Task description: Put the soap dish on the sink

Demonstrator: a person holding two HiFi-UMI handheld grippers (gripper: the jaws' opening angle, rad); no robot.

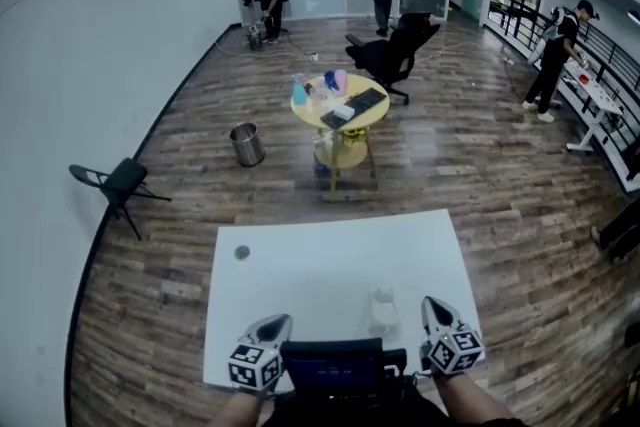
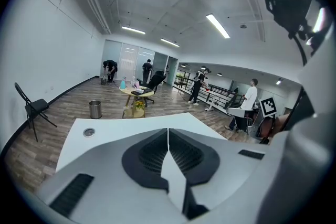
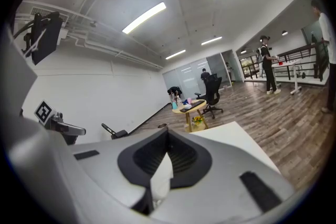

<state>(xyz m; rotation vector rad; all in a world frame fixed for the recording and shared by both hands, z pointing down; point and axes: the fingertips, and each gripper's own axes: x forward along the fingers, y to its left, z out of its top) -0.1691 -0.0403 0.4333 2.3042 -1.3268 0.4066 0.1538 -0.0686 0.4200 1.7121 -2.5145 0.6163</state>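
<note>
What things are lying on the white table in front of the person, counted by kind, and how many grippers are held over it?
Clear dish: 1
Small round grey disc: 1
Grippers: 2, the left gripper and the right gripper
Total: 4

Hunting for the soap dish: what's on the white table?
A round grey disc near the left side and a clear object by the right gripper. The table's near edge hides behind it and the left gripper.
</note>
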